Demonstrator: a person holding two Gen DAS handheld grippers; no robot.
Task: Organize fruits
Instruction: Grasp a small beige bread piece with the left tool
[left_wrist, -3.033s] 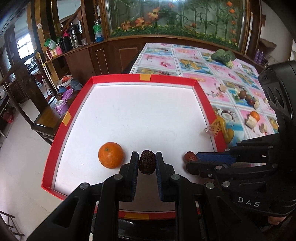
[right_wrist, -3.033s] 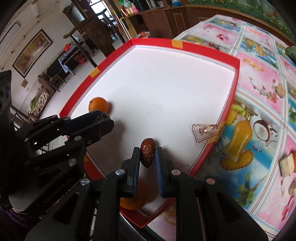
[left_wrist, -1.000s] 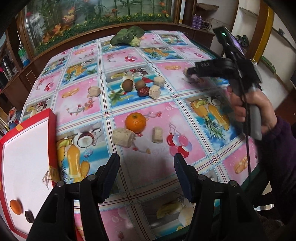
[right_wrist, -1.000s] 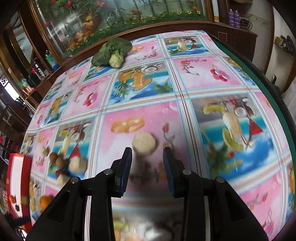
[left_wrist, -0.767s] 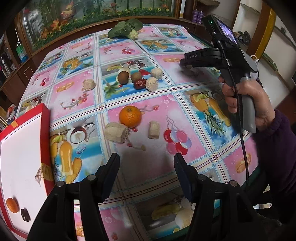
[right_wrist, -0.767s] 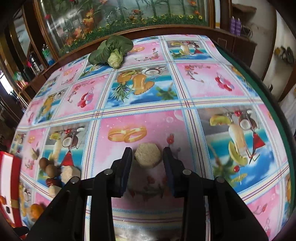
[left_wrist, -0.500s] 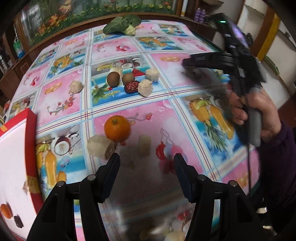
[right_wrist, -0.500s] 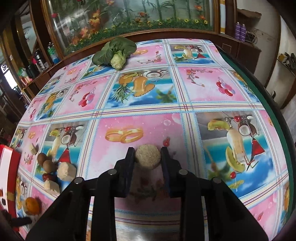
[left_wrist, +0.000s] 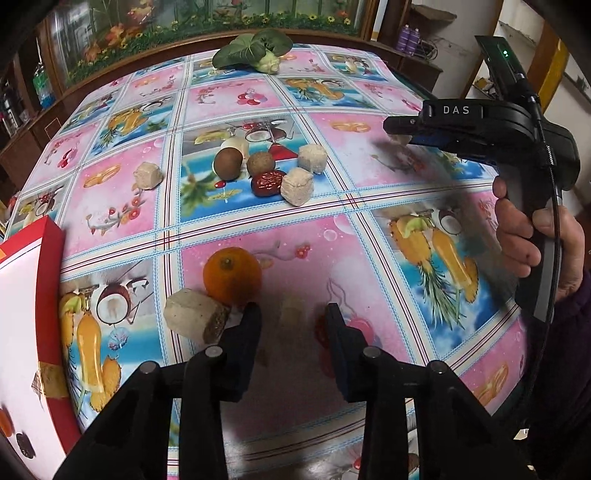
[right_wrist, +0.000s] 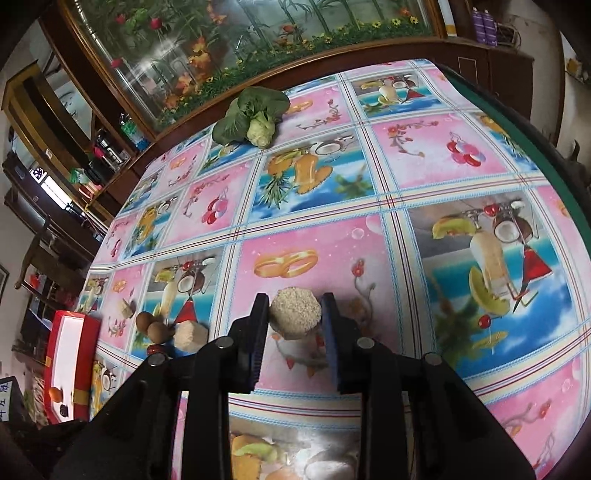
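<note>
Desk (left_wrist: 369, 229) w/ printed fruit cloth carries most of the load, so you're early in the job. Red tray (left_wrist: 22, 314) at its left edge holds only 2 items: a small orange (right_wrist: 54, 393) and a dark date (right_wrist: 63, 410). Left to sort: big orange (left_wrist: 232, 275), 2 brown round fruits (left_wrist: 228, 163), red date (left_wrist: 269, 182), plus several beige blocks (left_wrist: 297, 187) scattered around. Your left claw (left_wrist: 293, 323) is spread apart, empty, low over a blurred beige piece (left_wrist: 291, 312) just right of the big orange. Your right claw (right_wrist: 294, 314) brackets a beige cake (right_wrist: 294, 313), pads abt touching; can't tell if clamped.
</note>
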